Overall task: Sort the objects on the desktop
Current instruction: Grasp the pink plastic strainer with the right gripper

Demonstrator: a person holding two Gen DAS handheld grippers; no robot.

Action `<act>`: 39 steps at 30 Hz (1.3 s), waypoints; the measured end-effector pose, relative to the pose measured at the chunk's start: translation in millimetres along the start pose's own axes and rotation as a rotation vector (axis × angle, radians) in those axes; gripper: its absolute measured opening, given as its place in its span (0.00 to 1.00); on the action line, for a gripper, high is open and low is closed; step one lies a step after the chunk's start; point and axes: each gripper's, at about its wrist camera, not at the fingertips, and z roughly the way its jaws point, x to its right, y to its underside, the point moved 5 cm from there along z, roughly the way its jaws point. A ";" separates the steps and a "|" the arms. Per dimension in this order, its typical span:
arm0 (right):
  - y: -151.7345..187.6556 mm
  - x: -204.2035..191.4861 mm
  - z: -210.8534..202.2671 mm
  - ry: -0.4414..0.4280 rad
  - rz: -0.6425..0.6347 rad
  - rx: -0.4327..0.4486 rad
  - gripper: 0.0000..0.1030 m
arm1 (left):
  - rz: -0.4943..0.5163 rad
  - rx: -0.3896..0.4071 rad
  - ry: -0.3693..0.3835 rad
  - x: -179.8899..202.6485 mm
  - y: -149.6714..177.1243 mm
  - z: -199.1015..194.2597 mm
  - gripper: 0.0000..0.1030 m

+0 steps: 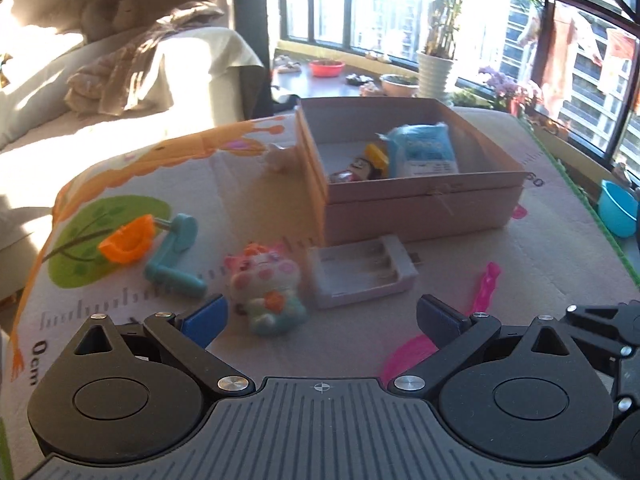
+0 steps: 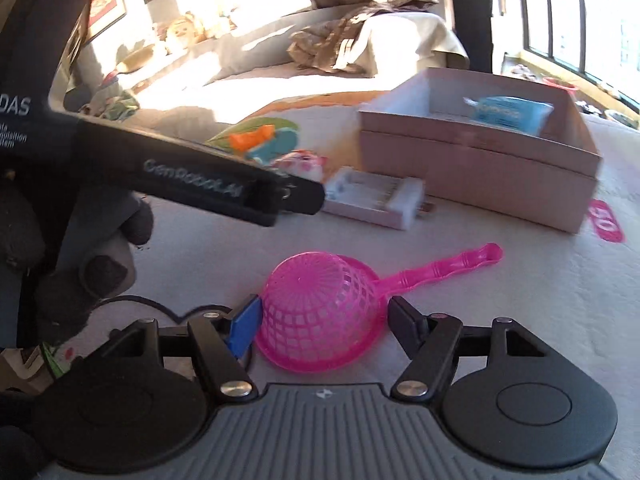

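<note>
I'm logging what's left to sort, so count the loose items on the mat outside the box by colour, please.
Pink: 2, the strainer and the lucky cat figurine
Orange and teal: 1, the hand crank toy
White or grey: 2, the battery charger and a small blurred white object by the cardboard box
Total: 5

We hold our left black two-finger gripper with blue-padded tips (image 1: 320,320) low and level, its jaws spread wide with a clear gap between the pads. Our right black two-finger gripper with one blue pad and one dark pad (image 2: 324,330) is also low, jaws parted wide. In the right wrist view our grey-gloved left hand (image 2: 60,240) wraps the left tool's black handle, which reaches forward across the upper left.
</note>
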 end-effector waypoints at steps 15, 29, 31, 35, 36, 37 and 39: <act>4.5 77.8 -32.8 0.184 0.114 0.033 0.86 | -0.037 -0.051 -0.003 12.6 -11.6 71.1 0.86; 25.2 32.2 -37.4 0.154 -0.213 -0.050 0.73 | 0.349 -0.074 0.293 32.7 57.5 -3.6 0.94; 27.5 29.8 -44.0 0.204 -0.269 -0.050 0.73 | 0.361 -0.071 0.223 26.6 59.4 -4.4 0.96; 23.3 41.1 -52.1 0.285 -0.191 -0.027 0.88 | 0.270 -0.050 0.079 10.3 51.2 -7.6 0.96; 21.9 45.8 -54.1 0.283 -0.140 -0.014 0.90 | 0.240 -0.046 0.093 8.5 48.8 -9.7 0.96; 21.0 50.4 -55.2 0.279 -0.090 0.002 0.91 | 0.207 -0.046 0.123 7.6 46.1 -11.3 0.97; 20.1 59.3 -55.6 0.283 0.006 0.026 0.96 | 0.146 -0.054 0.163 10.3 42.3 -11.9 0.98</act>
